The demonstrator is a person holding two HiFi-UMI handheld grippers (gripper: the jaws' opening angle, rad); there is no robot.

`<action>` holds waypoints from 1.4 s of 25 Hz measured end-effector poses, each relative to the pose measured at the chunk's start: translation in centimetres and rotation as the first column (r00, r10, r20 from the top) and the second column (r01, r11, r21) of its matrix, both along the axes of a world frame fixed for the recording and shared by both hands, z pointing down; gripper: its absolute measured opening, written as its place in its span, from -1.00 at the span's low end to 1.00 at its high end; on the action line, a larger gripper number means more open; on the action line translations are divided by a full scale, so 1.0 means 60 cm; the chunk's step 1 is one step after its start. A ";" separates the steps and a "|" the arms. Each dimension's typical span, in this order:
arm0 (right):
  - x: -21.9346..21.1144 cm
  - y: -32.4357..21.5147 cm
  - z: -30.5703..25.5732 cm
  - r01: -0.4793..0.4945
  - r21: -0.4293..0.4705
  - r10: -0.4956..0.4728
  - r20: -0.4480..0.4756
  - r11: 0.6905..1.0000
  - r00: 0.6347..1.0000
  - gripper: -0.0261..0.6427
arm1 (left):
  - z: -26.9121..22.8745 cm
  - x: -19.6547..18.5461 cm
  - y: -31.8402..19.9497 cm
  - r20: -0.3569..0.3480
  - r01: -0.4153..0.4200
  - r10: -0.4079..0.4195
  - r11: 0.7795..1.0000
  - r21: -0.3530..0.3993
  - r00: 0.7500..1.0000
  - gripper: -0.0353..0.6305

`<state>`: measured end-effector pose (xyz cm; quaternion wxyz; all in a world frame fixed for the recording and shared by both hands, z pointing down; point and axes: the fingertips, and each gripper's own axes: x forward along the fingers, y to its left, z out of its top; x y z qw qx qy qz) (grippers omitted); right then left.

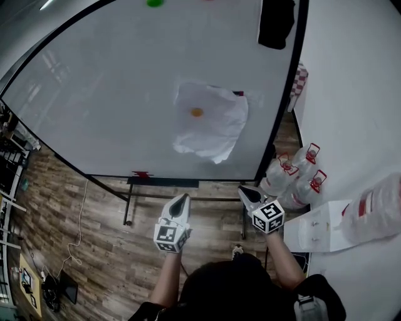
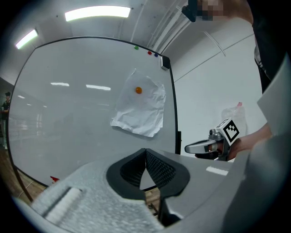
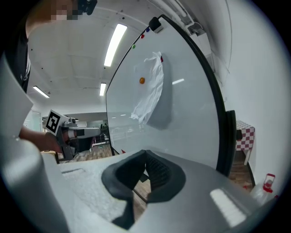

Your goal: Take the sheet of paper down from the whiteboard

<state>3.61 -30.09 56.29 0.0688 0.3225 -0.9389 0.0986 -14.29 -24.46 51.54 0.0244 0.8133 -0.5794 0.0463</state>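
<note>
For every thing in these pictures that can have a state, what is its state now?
sheet of paper: crumpled, up on the whiteboard, not yet taken down.
orange magnet: on the sheet, pinning it.
whiteboard: upright on its stand, no writing visible.
left gripper: shut, empty, short of the board.
right gripper: shut, empty, short of the board.
water bottles: red caps on, standing by the wall.

Wood-plank floor [image 1: 94, 207], white wall [image 1: 351, 75] at rt, ceiling strip lights [image 2: 97, 12], water jugs [image 1: 294, 172] nr wall
</note>
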 end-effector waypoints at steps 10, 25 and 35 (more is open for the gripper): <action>0.007 -0.044 -0.055 0.108 0.044 -0.111 0.050 0.993 0.993 -0.91 | -0.045 0.034 -0.041 0.023 0.072 -0.074 0.996 0.061 0.997 -0.86; 0.004 -0.087 -0.179 0.192 0.146 -0.211 0.122 0.970 0.970 -0.91 | -0.154 0.064 -0.077 0.089 0.124 -0.146 0.969 0.213 0.985 -0.86; -0.021 -0.123 -0.200 0.163 0.160 -0.183 0.123 0.974 0.975 -0.91 | -0.222 0.057 -0.132 0.094 0.066 -0.099 0.949 0.308 0.991 -0.86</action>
